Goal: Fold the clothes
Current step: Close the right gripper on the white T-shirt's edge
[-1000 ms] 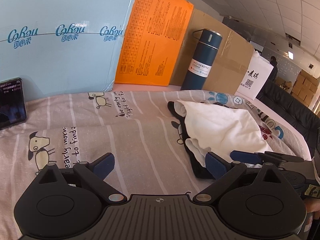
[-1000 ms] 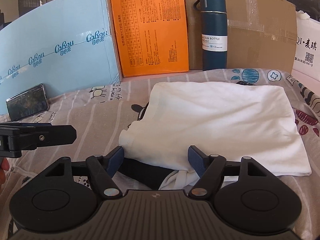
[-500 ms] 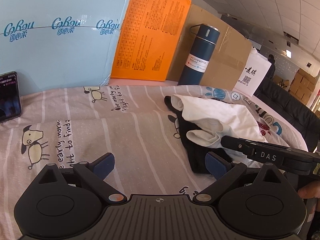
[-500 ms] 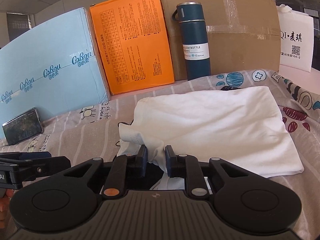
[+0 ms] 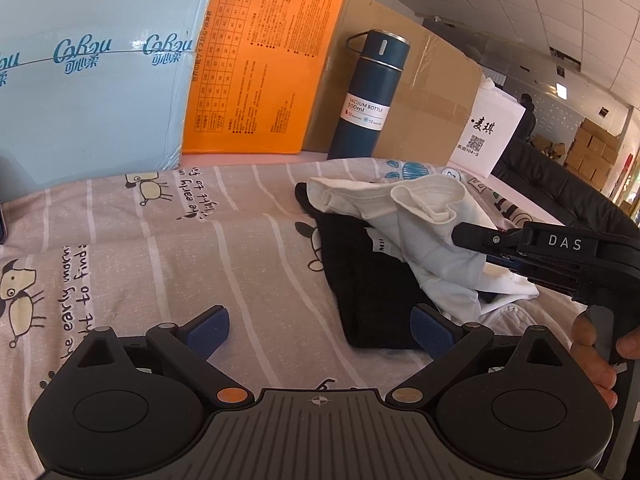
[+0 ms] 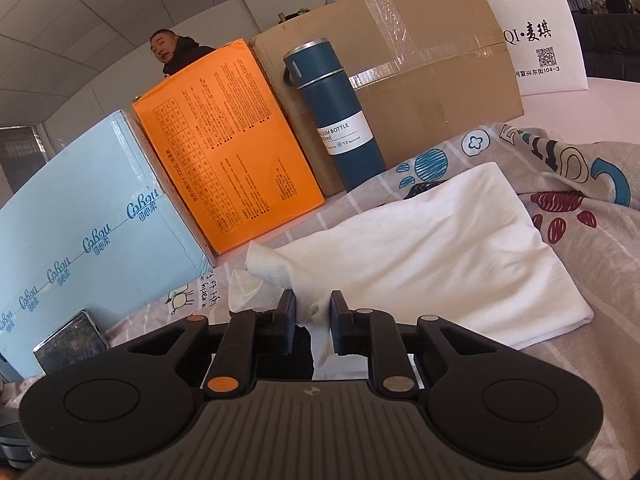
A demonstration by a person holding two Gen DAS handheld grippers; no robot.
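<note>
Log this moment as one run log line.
right gripper: shut on white cotton shirt, corner lifted | left gripper: open, empty | black garment: underneath

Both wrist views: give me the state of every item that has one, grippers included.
right gripper: shut on white garment, its corner lifted.
left gripper: open, holding nothing.
white garment: folded, one corner pulled up off the pile.
black garment: lying flat under the white one.
vacuum bottle: upright, cap on.
cardboard box: taped shut.
phone: propped against the blue box.
</note>
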